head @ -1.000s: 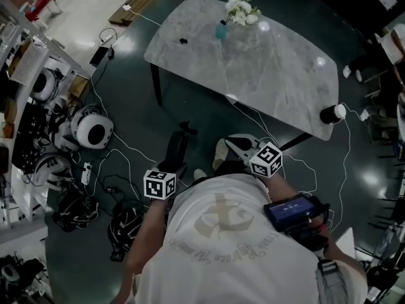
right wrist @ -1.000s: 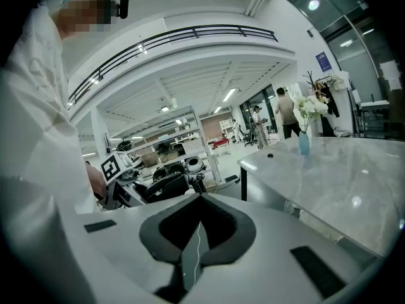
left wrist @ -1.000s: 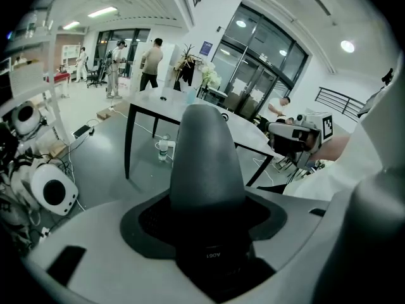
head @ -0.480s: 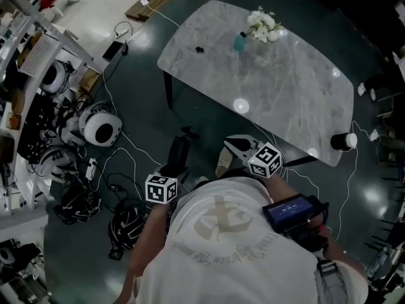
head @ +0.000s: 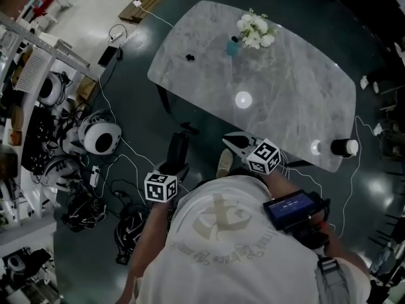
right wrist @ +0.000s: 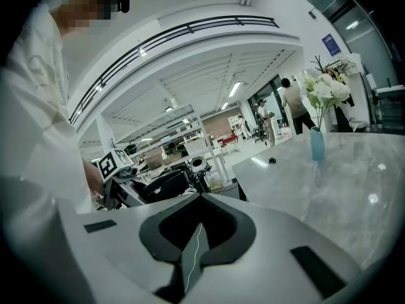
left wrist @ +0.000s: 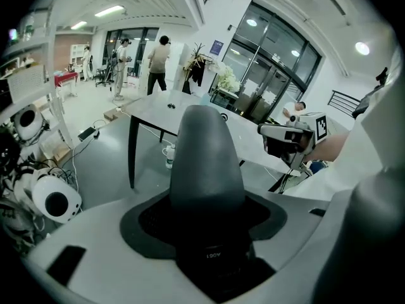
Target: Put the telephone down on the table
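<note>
A black telephone handset (head: 178, 149) sticks forward out of my left gripper (head: 175, 164), which is shut on it, held over the floor short of the table. In the left gripper view the telephone (left wrist: 205, 163) fills the middle and hides the jaws. The grey marble table (head: 288, 90) lies ahead and to the right. My right gripper (head: 235, 141) is shut and holds nothing, its white jaws pointing at the table's near edge. In the right gripper view my right gripper (right wrist: 192, 253) has its jaws closed to a thin line, and the telephone (right wrist: 161, 183) shows at the left.
On the table stand a vase of white flowers (head: 252, 31), a small black item (head: 190, 57) and a black-and-white cylinder (head: 345, 147) at the near right corner. White round helmets (head: 101, 132), bags and cables cover the floor to the left. People stand in the far background (left wrist: 158, 59).
The head view has shifted a little, so the table sits slightly differently in the picture. Both grippers keep the same pose, the left still shut on the telephone.
</note>
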Action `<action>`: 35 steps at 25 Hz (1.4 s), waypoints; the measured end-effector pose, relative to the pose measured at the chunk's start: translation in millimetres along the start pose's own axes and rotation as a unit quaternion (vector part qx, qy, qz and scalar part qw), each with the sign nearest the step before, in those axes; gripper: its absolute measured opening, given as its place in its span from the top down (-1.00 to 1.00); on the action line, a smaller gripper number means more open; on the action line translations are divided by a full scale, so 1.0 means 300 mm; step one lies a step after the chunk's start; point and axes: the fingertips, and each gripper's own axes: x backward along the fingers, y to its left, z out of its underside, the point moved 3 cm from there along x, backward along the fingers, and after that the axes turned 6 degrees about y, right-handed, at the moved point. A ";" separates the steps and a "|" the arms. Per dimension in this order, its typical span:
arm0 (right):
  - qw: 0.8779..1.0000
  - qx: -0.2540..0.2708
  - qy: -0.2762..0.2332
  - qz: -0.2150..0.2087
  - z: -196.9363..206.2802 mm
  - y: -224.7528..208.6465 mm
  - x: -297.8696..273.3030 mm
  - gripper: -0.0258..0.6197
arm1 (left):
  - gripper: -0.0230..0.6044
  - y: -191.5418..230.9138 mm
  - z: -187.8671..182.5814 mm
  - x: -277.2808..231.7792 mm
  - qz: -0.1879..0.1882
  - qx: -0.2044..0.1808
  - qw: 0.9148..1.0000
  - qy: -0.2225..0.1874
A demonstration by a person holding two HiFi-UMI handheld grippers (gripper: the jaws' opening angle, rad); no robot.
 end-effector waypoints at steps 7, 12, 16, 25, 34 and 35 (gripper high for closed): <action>1.000 -0.007 0.000 -0.006 -0.029 -0.096 -0.005 0.87 | 0.03 0.001 -0.088 -0.042 -0.005 0.004 1.000 0.005; 1.000 -0.009 0.001 -0.010 -0.036 -0.158 0.009 0.87 | 0.03 -0.008 -0.125 -0.073 -0.009 0.015 1.000 0.012; 1.000 -0.014 0.002 -0.007 -0.025 -0.219 0.036 0.87 | 0.03 -0.020 -0.162 -0.101 -0.015 0.013 1.000 0.017; 1.000 -0.026 -0.014 0.008 -0.041 -0.319 0.089 0.87 | 0.03 -0.008 -0.259 -0.127 -0.026 0.010 0.999 0.015; 0.998 -0.048 -0.029 0.042 -0.041 -0.384 0.147 0.87 | 0.03 -0.009 -0.376 -0.164 -0.016 -0.011 1.000 0.015; 0.997 -0.050 -0.030 0.046 -0.041 -0.391 0.150 0.87 | 0.03 -0.009 -0.392 -0.173 -0.013 -0.017 1.000 0.016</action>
